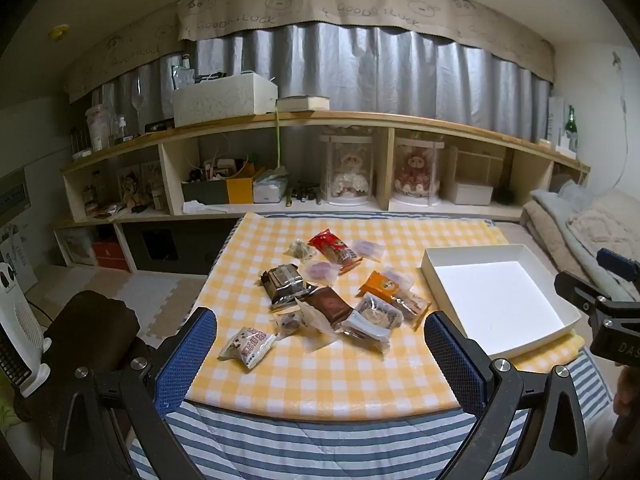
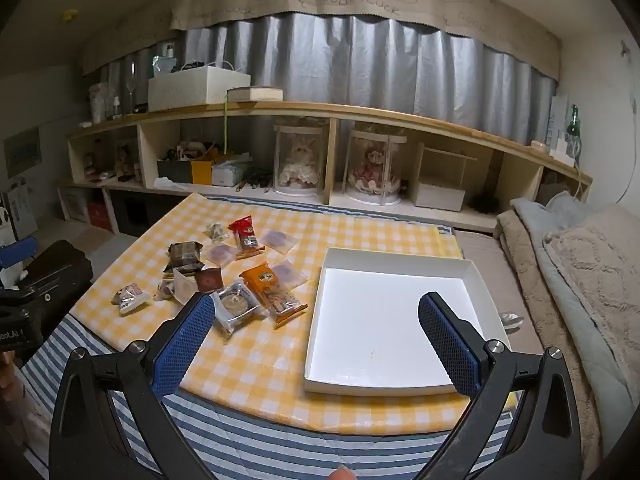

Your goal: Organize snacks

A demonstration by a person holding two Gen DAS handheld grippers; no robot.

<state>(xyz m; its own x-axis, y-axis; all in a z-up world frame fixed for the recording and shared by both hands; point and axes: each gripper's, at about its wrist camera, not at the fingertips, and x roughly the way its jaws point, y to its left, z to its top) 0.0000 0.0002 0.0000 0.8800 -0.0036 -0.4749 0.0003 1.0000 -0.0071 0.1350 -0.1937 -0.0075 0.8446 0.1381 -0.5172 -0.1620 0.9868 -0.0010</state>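
A low table covered with a yellow-and-white checked cloth fills the middle of both views, with a blue-and-white striped quilt hanging below its near edge. Behind it, along the far wall, runs a long wooden shelf unit under grey curtains.

On the right half of the table lies a shallow white rectangular cardboard tray, its near edge close to the table's near edge; its white floor is bare. To the left of the tray, well apart from it, the wrapped snacks lie loose on the cloth in a scattered cluster: a silver-brown foil pack at the left, a red packet at the far side, an orange packet nearest the tray, a clear-wrapped round cake toward the near side, a dark brown square packet in the middle, and a small white printed packet lying alone at the near left.

The left gripper hangs above the near edge of the table, tilted downward toward the snack cluster, its blue-padded fingers spread wide with nothing between them. The right gripper hangs above the tray's near left corner, tilted downward likewise, spread wide and grasping nothing
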